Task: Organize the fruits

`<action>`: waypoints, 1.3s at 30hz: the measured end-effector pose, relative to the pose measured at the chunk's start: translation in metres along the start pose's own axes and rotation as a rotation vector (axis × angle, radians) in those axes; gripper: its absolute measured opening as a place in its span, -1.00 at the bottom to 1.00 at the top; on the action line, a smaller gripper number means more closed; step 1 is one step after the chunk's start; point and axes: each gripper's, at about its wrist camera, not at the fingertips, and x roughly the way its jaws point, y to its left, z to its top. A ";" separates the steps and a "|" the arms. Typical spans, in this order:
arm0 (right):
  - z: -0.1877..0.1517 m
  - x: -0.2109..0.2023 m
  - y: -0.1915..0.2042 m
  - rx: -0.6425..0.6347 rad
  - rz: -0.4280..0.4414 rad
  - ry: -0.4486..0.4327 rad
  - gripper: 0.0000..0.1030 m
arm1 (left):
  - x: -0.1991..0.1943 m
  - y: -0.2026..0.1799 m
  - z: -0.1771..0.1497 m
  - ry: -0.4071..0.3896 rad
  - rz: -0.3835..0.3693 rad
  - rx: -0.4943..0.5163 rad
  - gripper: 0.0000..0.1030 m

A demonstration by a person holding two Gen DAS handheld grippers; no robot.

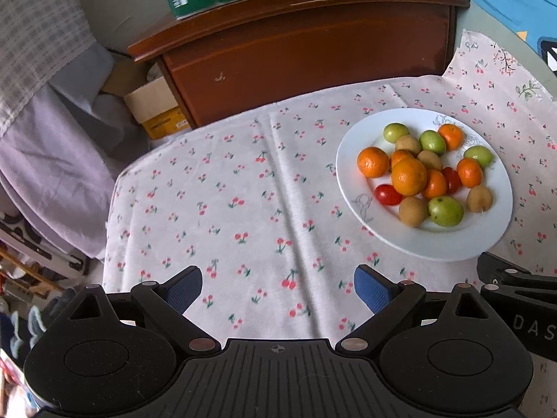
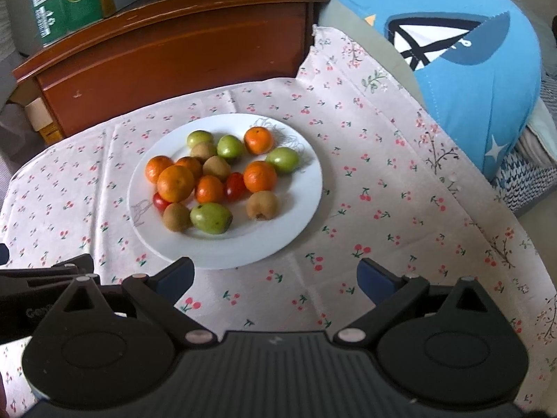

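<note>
My left camera alone catches a lilac sheet [image 1: 52,160] at far left; my right one shows a blue cushion [image 2: 470,80]. My left gripper [image 1: 278,292] and right gripper [image 2: 275,280] both hover spread wide, empty. Orange, green, brown and red fruits [image 1: 409,176] crowd a white plate [image 2: 299,216] between them, on a cherry-print cloth [image 1: 226,209] before a wooden cabinet [image 1: 306,55].

The left gripper [image 1: 278,289] sat low in its frame, jaws spread wide, nothing between the blue pads [image 1: 372,292]. The right gripper [image 2: 275,280] matched it, gaping and empty, its body [image 1: 515,296] just showing at the left view's lower right edge.
</note>
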 end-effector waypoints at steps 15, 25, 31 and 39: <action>-0.060 0.005 0.012 0.013 0.050 0.036 0.93 | -0.028 0.051 -0.038 -0.007 -0.033 -0.109 0.85; -0.097 0.003 0.029 0.038 -0.057 -0.144 0.98 | -0.038 0.069 -0.052 -0.013 -0.049 -0.143 0.85; -0.101 0.008 0.038 0.082 -0.130 -0.217 0.98 | -0.039 0.075 -0.054 -0.015 -0.046 -0.152 0.86; -0.096 0.015 0.041 0.082 -0.108 -0.231 0.99 | -0.034 0.078 -0.055 0.000 -0.041 -0.164 0.86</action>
